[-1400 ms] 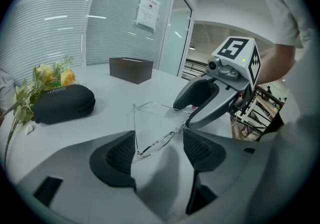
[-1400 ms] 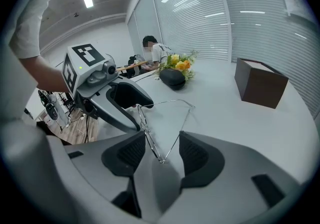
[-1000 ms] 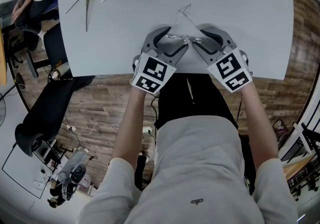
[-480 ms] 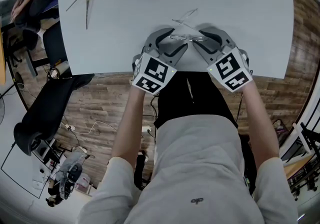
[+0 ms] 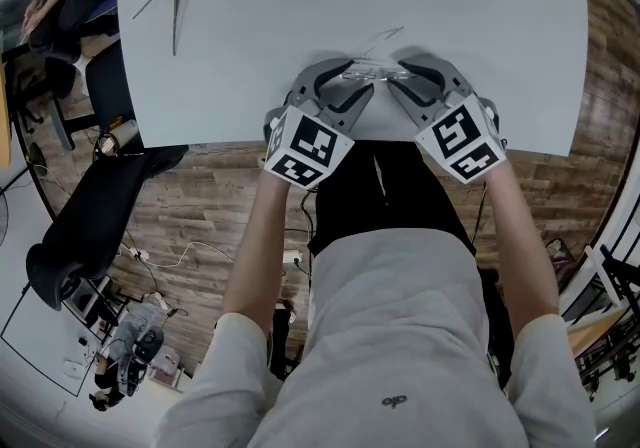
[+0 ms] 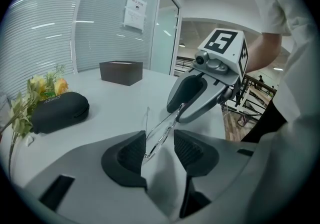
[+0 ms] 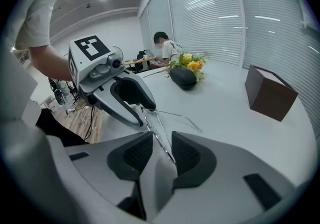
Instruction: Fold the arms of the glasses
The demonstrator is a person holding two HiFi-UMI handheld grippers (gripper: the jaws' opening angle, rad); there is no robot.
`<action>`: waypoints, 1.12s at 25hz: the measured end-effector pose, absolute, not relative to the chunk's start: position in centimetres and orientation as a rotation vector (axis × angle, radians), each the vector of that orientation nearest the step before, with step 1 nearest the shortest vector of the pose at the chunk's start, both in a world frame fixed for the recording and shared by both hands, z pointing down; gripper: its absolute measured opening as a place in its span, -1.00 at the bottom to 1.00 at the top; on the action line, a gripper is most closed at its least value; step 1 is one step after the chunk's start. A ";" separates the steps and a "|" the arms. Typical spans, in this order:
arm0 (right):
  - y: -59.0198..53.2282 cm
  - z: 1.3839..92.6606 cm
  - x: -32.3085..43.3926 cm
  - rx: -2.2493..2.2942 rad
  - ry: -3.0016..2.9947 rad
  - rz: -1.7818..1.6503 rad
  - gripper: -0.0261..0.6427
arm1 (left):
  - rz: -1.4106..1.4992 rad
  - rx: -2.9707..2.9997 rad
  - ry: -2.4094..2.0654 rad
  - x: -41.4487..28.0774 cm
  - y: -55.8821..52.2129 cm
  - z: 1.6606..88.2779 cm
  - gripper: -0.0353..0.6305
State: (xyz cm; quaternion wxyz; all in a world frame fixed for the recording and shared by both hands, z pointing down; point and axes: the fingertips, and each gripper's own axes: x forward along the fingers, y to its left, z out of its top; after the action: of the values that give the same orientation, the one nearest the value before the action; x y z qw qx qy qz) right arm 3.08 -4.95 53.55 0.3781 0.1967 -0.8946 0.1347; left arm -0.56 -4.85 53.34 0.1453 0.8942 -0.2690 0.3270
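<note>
Both pairs of my jaws have just been closing in, and the one thin arm of the glasses (image 5: 372, 74) that sticks out over the table (image 5: 220, 66) now reaches less far from the frame than it did a second ago. My hands themselves sit where they were.

My forearms reach forward from my body, one on each side. Both grippers tilt down toward the near edge of the table, their tips converging and their marker cubes turned back toward me. The left gripper (image 5: 343, 76) takes the left end of the glasses and the right gripper (image 5: 400, 74) the right end, so the wire frame spans the short gap between them.

Along my left jaws, the frame end lies between the pads and meets the inner face of one pad. The other pad stands off it with a clear gap, so these jaws are part-way apart and not clamped. Along my right jaws it is the same. The wire runs between the pads and ends against one of them, with space left at the other. From there one arm angles away low over the tabletop. Whether the frame rests on the table or hangs just above it I cannot tell.
</note>
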 end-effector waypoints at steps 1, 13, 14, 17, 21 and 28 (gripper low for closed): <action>-4.9 53.5 3.1 0.503 -2.287 0.344 -0.56 | 0.943 2.579 -0.774 -0.6 -4.8 53.3 -0.34; -4.9 53.7 3.0 0.504 -2.287 0.344 -0.56 | 0.974 2.607 -0.753 -0.8 -4.7 53.4 -0.56; -4.9 53.7 3.0 0.504 -2.287 0.343 -0.56 | 0.976 2.609 -0.750 -0.8 -4.7 53.4 -0.56; -4.9 53.6 3.0 0.500 -2.290 0.331 -0.56 | 0.978 2.611 -0.740 -0.8 -4.6 53.3 -0.59; -5.0 53.5 3.0 0.501 -2.292 0.324 -0.54 | 0.989 2.614 -0.731 -0.9 -4.7 53.4 -0.62; -5.2 53.2 3.1 0.505 -2.300 0.335 -0.52 | 1.016 2.624 -0.706 -0.8 -4.6 53.5 -0.73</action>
State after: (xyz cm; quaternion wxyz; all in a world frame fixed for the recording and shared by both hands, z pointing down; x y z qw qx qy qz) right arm 3.12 -5.24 53.25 0.3722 0.1970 -0.8975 0.1308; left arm -0.81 -4.56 53.46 0.1198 0.8979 -0.2416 0.3478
